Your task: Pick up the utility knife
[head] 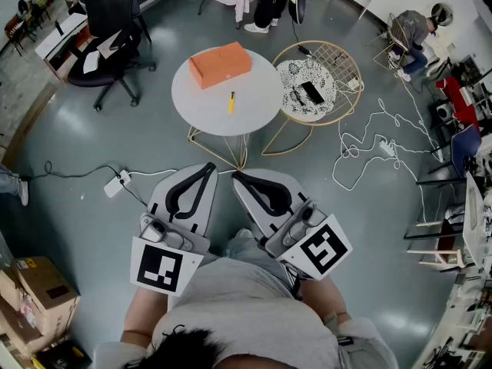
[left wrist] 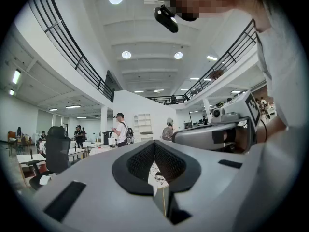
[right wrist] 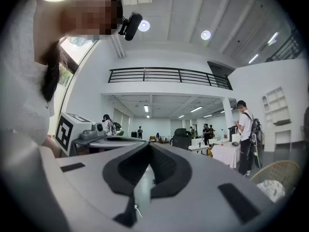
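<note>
A small yellow utility knife (head: 231, 102) lies near the middle of a round white table (head: 254, 110) in the head view, just below an orange box (head: 220, 64). Both grippers are held close to the person's body, well short of the table. My left gripper (head: 209, 167) is shut with its tips together and nothing between them. My right gripper (head: 237, 177) is shut and empty as well. In the left gripper view the left gripper (left wrist: 153, 143) points level across the room. The right gripper (right wrist: 148, 146) does the same in its own view; neither view shows the knife.
A wire-frame chair (head: 319, 83) with a speckled cushion and a dark phone stands right of the table. White cables (head: 369, 141) and a power strip (head: 117, 183) lie on the grey floor. An office chair (head: 111, 41) stands at the left; people stand farther off.
</note>
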### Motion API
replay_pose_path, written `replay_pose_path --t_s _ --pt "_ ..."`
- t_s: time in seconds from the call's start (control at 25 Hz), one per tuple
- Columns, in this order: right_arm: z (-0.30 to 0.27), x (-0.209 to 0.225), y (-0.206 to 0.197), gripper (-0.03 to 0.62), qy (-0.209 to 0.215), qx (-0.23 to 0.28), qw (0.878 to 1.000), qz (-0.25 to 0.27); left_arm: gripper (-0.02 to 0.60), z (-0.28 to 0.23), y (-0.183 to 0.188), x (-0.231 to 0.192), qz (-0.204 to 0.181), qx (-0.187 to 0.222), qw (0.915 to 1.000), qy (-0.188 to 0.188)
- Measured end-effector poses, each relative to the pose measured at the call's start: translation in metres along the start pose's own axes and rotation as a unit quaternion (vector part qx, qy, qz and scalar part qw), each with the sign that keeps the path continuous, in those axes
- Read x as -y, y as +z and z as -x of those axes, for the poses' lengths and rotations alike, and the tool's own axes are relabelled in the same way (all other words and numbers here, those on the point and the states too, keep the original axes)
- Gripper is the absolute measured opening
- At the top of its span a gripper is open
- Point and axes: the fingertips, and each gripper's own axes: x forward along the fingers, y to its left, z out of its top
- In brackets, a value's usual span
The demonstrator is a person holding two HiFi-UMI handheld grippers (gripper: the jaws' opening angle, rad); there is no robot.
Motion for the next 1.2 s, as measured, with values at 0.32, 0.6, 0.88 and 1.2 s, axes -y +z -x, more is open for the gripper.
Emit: replay_pose_path --t_s 0.32,0.6,0.88,1.2 --pt "-0.013 -0.015 0.000 0.008 0.017 -0.005 1.000 -0.009 0.011 0.011 -0.003 -0.007 0.002 -0.007 1.0000 0.006" --pt "-0.008 -0.001 -0.001 0.008 0.017 -0.002 1.000 -0.014 0.011 0.000 -0.004 -0.003 0.012 -0.002 0.9999 0.010" --pt "0.010 0.034 -0.002 0.008 0.012 -0.001 1.000 -0.005 0.011 -0.030 -0.001 0.013 0.014 0.007 0.9998 0.013" --pt "0.048 0.071 -0.012 0.008 0.032 -0.001 0.999 0.003 0.011 -0.075 -0.002 0.046 0.007 0.019 0.9991 0.038"
